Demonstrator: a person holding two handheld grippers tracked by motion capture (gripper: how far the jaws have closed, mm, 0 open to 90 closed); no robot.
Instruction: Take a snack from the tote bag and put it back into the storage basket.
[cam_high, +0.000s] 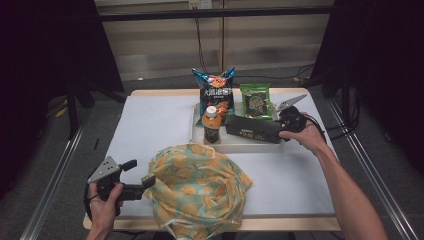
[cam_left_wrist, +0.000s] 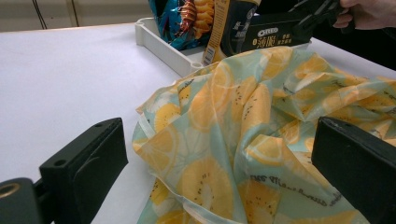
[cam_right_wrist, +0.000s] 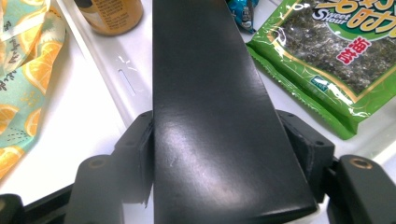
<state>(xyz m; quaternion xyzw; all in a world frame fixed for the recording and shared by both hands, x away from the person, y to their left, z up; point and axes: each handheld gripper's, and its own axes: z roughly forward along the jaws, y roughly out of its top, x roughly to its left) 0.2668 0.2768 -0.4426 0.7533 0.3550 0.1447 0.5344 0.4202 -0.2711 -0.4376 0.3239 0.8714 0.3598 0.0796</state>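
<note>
Across the white table (cam_high: 150, 125) the biggest thing is the fruit-print bag (cam_high: 200, 187), slumped in loose folds at the near edge; behind it sits the white tray (cam_high: 196, 131), holding a blue chip bag (cam_high: 215, 92) stood upright at the back, a green seaweed packet (cam_high: 255, 101) beside it, and an orange-capped bottle (cam_high: 211, 126) at the front wall. The bottle and the heaped cloth stand between the black cookie box (cam_high: 252, 129) and the near side of the table.

That box lies lengthwise over the tray, one end between the jaws of the right gripper (cam_right_wrist: 219, 154). The right gripper view shows both pads flat against the box's sides — a wide hold, jaws far apart. The left gripper view catches the printed face of the box (cam_left_wrist: 273, 35), which the right gripper view, looking along its plain black top, cannot.

The left gripper (cam_high: 136, 172) is at the bag's left edge with jaws spread wide — in its own view the cloth (cam_left_wrist: 243, 135) lies between them, neither pad pressing on it.
</note>
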